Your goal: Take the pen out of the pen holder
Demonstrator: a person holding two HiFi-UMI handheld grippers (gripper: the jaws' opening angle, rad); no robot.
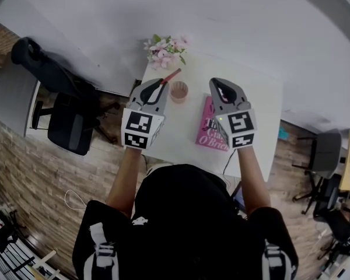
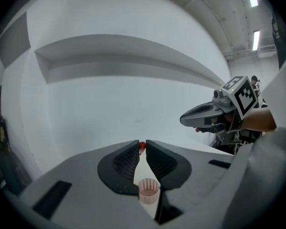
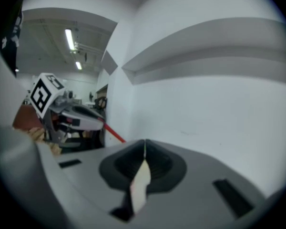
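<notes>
Your left tongs point(image 1: 157, 87) pinch the thin red pen point(image 1: 171, 76) just at their tips; a shake could drop it. Your right tongs point(image 1: 220, 88) are closed, empty.

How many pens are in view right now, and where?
1. The red pen is clamped in the left gripper, out of the pen holder, which looks empty, though its bottom is not fully visible.

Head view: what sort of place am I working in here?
Most likely an office or lab workroom: a white desk, black office chairs beside it, and ceiling strip lights in the right gripper view.
</notes>
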